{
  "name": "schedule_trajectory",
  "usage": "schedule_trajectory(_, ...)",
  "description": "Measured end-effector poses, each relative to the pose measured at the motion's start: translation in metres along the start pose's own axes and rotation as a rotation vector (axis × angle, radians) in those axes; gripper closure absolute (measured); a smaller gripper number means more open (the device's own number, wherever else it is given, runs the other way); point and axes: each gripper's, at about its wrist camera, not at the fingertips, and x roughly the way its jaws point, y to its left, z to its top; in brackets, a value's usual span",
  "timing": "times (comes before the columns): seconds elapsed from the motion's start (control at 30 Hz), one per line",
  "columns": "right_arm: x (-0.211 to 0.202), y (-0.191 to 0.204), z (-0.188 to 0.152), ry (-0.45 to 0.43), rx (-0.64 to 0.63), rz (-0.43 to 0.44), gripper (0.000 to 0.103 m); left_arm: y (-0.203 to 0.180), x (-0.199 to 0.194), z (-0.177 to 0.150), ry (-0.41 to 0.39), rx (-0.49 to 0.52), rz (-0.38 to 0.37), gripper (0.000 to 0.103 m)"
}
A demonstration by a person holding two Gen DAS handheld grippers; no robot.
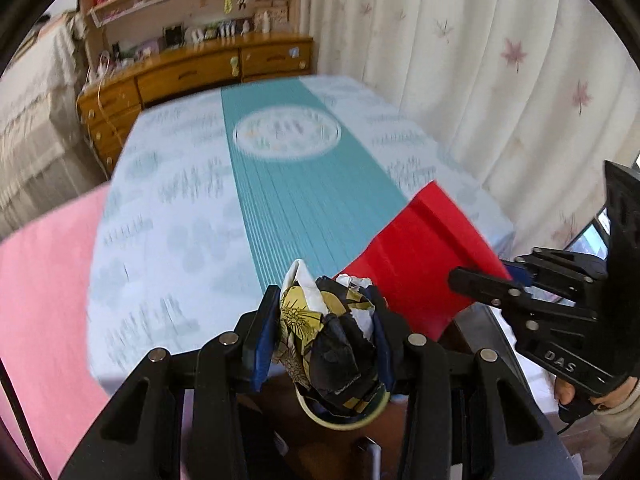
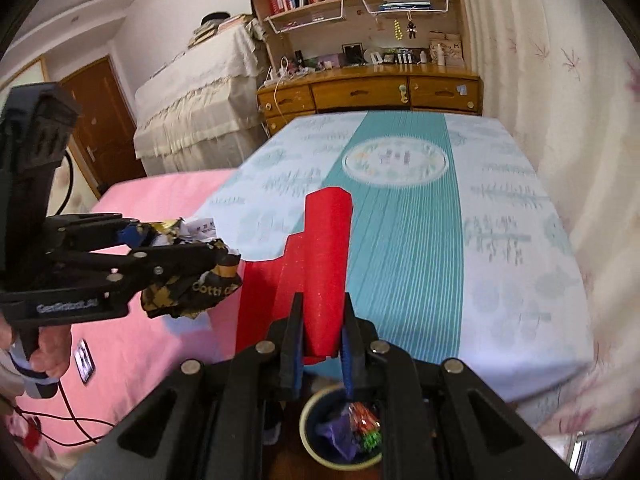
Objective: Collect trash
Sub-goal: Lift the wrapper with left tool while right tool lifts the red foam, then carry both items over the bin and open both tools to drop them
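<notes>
Left tongs (image 1: 326,332) pinched crumpled wrapper (image 1: 336,340), light, crushable, above bin (image 2: 340,432) past bed edge (image 2: 520,380). Right tongs (image 2: 320,344) clamped red sheet (image 2: 326,264), thin, floppy; grip near end looked best.

We see a crumpled black-and-yellow wrapper (image 1: 332,340) pinched in the left hand-held gripper (image 1: 326,336). A folded red sheet (image 2: 326,264) stands clamped in our right hand-held gripper (image 2: 320,340), above the trash bin (image 2: 308,440).

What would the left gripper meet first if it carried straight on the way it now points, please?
Probably the bed's patterned cover. The left gripper, shut on a crumpled wrapper, points out over the bed, with nothing else ahead; the red sheet lies off to its right. Depth is hard to judge.
</notes>
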Motion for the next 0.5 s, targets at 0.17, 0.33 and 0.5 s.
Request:
schedule_trajectory(0.17,0.005,0.009,-0.055,0.035,-0.024,-0.021,0.088,-0.007,0.026,-0.056,0.028,-0.014,-0.001,0.063)
schedule_trajectory(0.33,0.030,0.003,-0.103,0.097,-0.009,-0.038,0.088,-0.018,0.061,-0.107,0.051,0.022,0.031,0.063)
schedule_trajectory(0.5,0.064,-0.009,-0.139,0.172,0.040,-0.054,0.088,-0.022,0.098,-0.137,0.087,0.026,0.056,0.063)
